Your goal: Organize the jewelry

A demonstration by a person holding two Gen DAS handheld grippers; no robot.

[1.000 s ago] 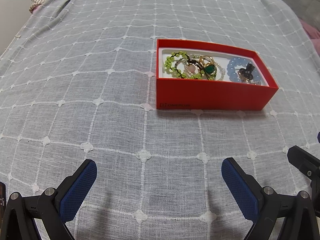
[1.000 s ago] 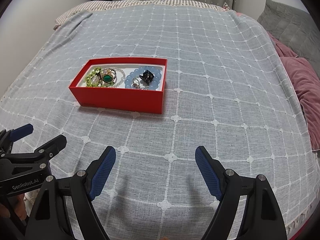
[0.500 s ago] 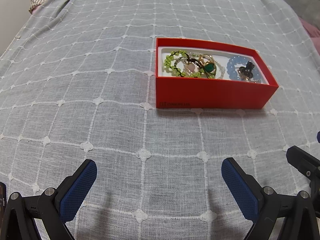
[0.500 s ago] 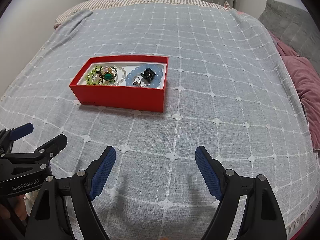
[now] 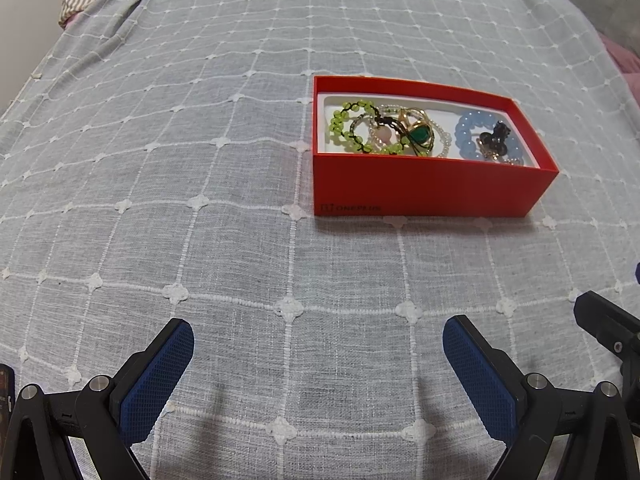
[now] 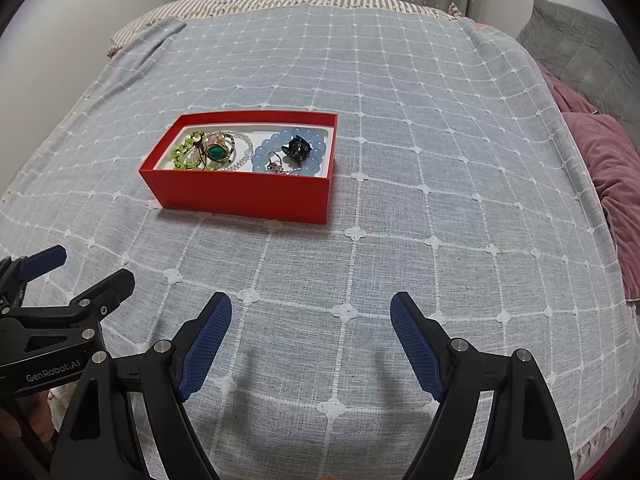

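Note:
A red box (image 5: 424, 186) (image 6: 240, 194) sits on the bed, white inside. It holds a green bead bracelet (image 5: 344, 130) (image 6: 185, 150), a gold ring with a green stone (image 5: 420, 134) (image 6: 217, 151), a pearl strand (image 6: 242, 148), a pale blue bead bracelet (image 5: 466, 136) (image 6: 266, 152) and a dark clip (image 5: 498, 136) (image 6: 297, 147). My left gripper (image 5: 318, 332) hovers open over the bedspread, well short of the box. My right gripper (image 6: 311, 308) is open too, nearer than the box and to its right. Nothing lies between either pair of fingers.
A grey-blue checked bedspread (image 6: 400, 120) covers the bed. Pink bedding (image 6: 604, 160) and a grey pillow (image 6: 580, 52) lie along the right edge. A striped pillow (image 6: 280, 2) is at the far end, before a curtain. The left gripper's body (image 6: 60, 320) shows at lower left of the right wrist view.

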